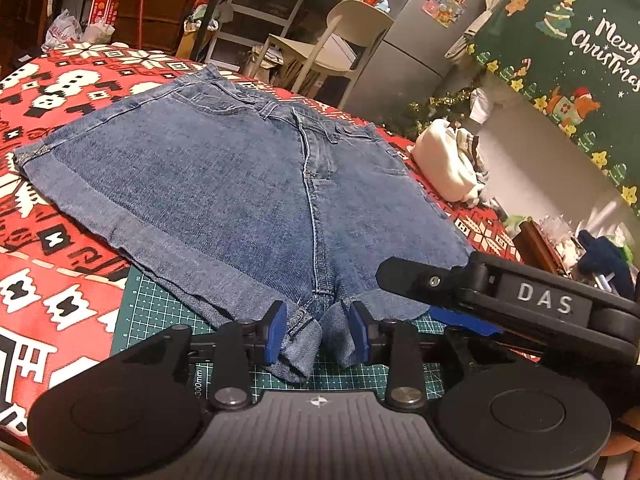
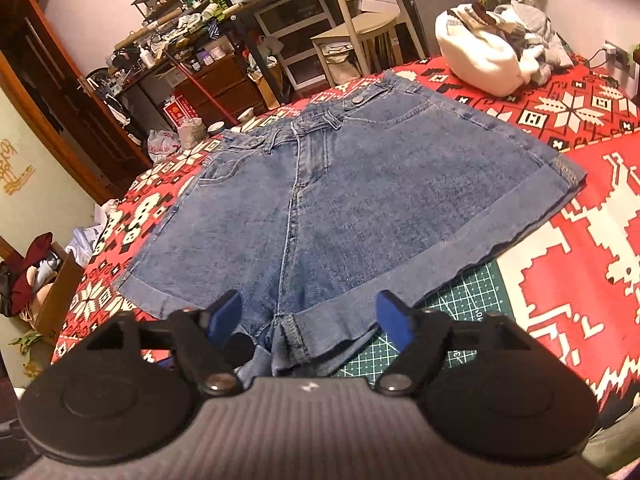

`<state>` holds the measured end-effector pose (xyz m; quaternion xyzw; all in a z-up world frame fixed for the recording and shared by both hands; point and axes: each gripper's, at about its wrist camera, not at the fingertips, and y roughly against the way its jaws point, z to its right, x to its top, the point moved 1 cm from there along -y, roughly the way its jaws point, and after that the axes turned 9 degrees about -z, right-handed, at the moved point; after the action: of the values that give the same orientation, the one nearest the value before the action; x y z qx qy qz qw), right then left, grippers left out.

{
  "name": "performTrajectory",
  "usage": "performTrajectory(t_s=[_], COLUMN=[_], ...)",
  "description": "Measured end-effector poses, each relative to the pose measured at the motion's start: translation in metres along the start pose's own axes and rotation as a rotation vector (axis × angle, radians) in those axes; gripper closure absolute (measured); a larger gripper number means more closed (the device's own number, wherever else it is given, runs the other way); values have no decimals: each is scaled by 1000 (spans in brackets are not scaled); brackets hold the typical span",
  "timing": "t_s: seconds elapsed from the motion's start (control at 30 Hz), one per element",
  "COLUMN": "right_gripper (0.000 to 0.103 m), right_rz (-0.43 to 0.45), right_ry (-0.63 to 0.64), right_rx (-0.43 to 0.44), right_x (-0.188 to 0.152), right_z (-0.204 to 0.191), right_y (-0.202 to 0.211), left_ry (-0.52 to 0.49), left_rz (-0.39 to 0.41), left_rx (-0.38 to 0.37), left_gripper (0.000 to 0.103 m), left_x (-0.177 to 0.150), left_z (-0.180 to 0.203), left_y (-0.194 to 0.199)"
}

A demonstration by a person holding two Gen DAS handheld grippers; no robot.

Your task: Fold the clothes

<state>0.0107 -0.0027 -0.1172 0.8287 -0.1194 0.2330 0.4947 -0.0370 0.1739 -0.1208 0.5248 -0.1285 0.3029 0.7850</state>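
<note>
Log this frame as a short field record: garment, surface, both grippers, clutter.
garment: blue denim shorts, spread flat, front up, cuffed hems nearest the grippers
surface: red and white patterned tablecloth, green gridded cutting mat under the hems
left gripper: jaws around bunched crotch fabric, not fully closed
right gripper: open, over the crotch hem
clutter: cream and grey clothes pile at far edge

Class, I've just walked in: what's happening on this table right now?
A person is holding two grippers at the near edge of denim shorts spread flat on a red patterned tablecloth. The left gripper has its fingers either side of the crotch hem, not yet shut. The right gripper is open over the hem beside it. No fold has been made. A clothes pile waits behind.
</note>
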Motion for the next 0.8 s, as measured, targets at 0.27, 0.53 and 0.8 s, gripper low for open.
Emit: performTrajectory(t_s=[0.27, 0.53, 0.8], right_gripper=[1, 1, 1], right_rz=[9, 51, 50], right_ry=[39, 39, 134], right_rx=[-18, -104, -248], right_x=[10, 24, 40], right_z=[-3, -12, -42], right_y=[11, 34, 57], left_ry=[28, -7, -87], left_rz=[27, 75, 70], left_rx=[37, 85, 151], left_gripper=[56, 43, 36], left_x=[11, 25, 42], left_z=[-2, 7, 15], left_y=[9, 31, 53])
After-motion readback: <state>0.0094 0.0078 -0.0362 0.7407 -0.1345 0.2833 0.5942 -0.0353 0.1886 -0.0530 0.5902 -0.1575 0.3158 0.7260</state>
